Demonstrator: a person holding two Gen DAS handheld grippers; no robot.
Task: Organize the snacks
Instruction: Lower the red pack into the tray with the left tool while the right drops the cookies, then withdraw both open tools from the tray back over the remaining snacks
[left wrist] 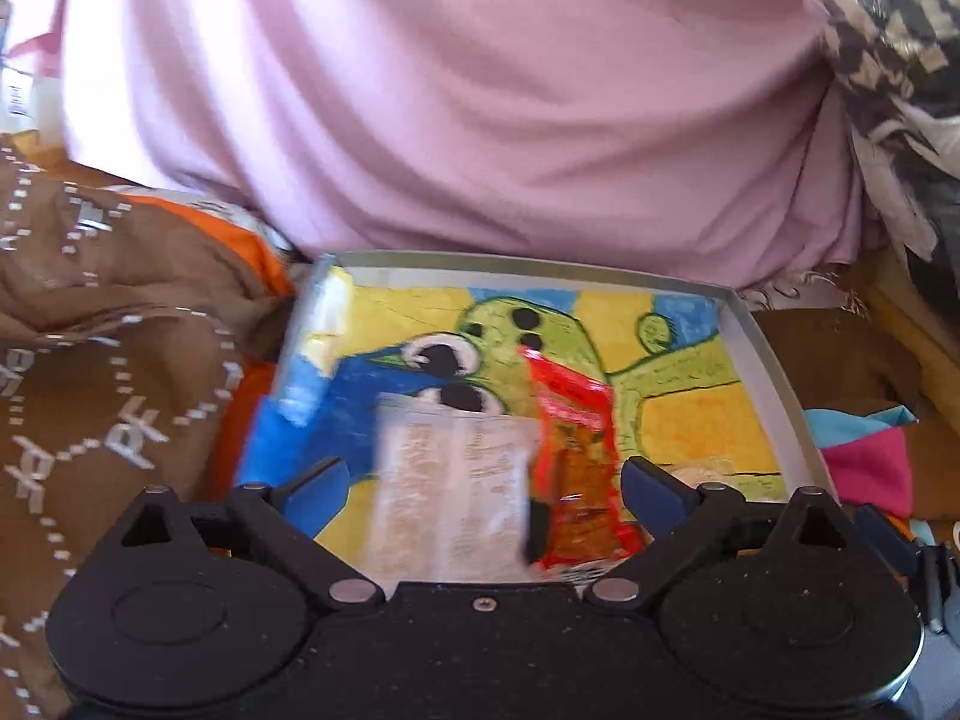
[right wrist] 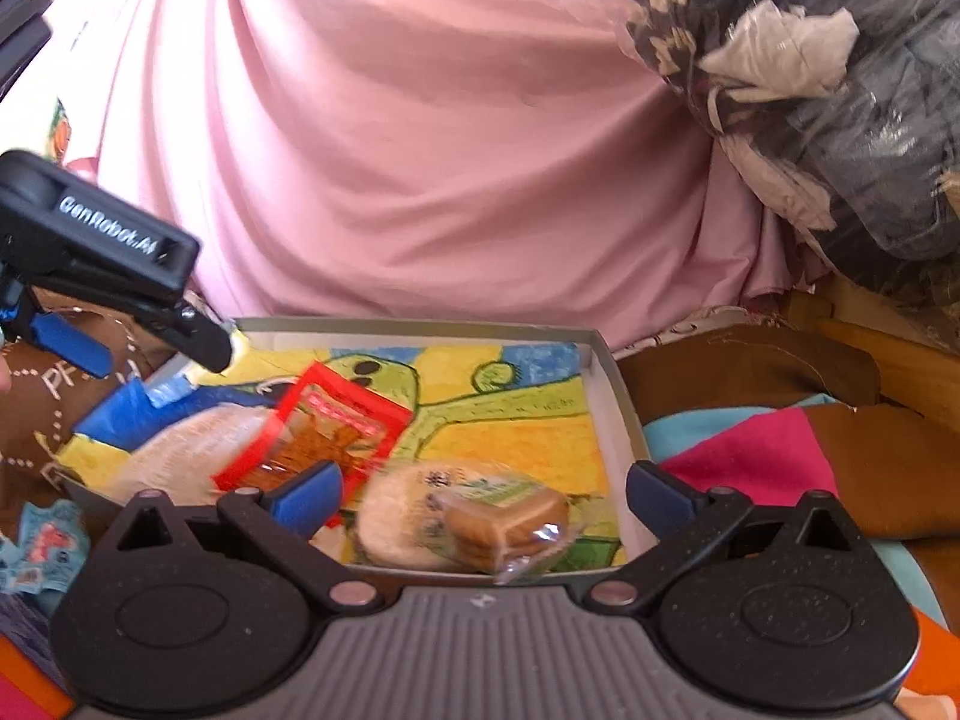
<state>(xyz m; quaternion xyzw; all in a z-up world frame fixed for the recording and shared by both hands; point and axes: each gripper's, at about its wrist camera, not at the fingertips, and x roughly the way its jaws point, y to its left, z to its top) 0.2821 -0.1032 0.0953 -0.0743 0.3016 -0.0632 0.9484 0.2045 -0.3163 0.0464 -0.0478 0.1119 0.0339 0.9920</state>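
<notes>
Both hand-held grippers, left (left wrist: 485, 483) and right (right wrist: 485, 489), gape wide and empty over the tray (right wrist: 606, 360). Red packet (right wrist: 336, 438) lies inside; only the right view shows the biscuit pack (right wrist: 510, 519).

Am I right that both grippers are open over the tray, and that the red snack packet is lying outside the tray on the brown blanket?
Not quite. The red snack packet lies inside the tray, on its painted bottom, not on the brown blanket; the right wrist view shows this. The rest holds: the left gripper and right gripper are both open over the tray.
</notes>
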